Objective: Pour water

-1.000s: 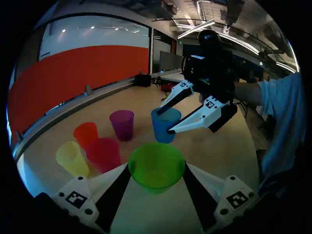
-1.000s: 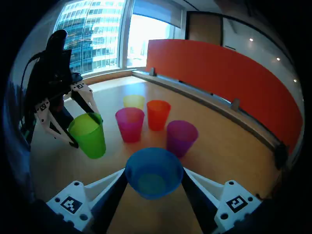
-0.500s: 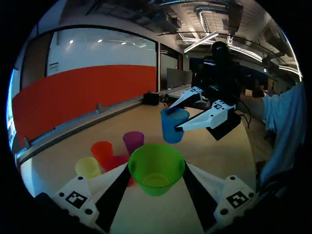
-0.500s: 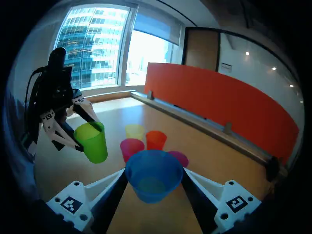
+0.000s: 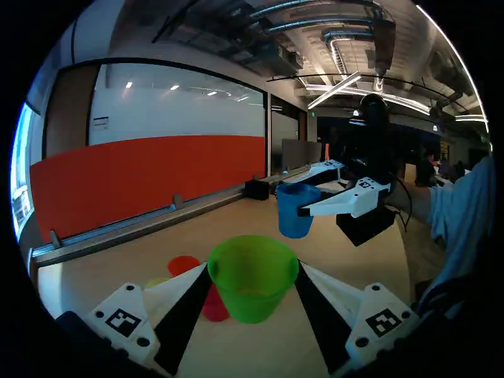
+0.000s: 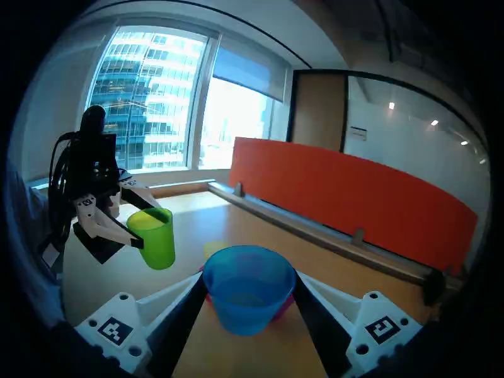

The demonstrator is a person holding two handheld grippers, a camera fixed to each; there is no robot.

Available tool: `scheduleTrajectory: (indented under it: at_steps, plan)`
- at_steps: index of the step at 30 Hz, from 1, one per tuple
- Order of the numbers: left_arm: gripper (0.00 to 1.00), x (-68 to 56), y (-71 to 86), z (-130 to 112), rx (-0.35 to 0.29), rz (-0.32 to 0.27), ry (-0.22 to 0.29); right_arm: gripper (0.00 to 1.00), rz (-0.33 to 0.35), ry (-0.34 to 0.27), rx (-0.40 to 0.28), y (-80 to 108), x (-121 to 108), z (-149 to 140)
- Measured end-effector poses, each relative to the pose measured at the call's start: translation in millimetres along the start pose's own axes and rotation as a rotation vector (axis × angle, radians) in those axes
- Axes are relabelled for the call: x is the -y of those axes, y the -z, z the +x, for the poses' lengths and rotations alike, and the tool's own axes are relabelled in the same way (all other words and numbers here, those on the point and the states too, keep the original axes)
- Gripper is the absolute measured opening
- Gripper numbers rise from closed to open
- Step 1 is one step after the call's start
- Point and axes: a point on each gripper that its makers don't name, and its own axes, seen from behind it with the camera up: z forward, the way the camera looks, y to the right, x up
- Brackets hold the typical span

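Item 1, left gripper (image 5: 252, 272): 2 white fingers pressed on either side of an upright green cup (image 5: 252, 296).
Item 2, right gripper (image 6: 249, 281): 2 white fingers pressed on an upright blue cup (image 6: 249, 309) (held aloft, far right in the left gripper view), with a pale sleeve (image 5: 460, 214) behind.
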Motion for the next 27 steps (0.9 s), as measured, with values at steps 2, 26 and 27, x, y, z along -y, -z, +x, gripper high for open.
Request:
scheduleTrajectory:
  at_steps: [2,26,27]
  plan:
    - [0.88,0.9,1.7,5,-0.014,0.005,0.003,0.93,-0.004,0.001,-0.017,1.0,0,6]
    - [0.89,0.2,3.1,39,-0.100,0.013,0.009,0.93,-0.017,-0.011,-0.137,2.7,4,47]
    - [0.89,-0.1,3.3,40,-0.100,0.012,0.008,0.93,-0.016,-0.010,-0.137,2.8,4,48]
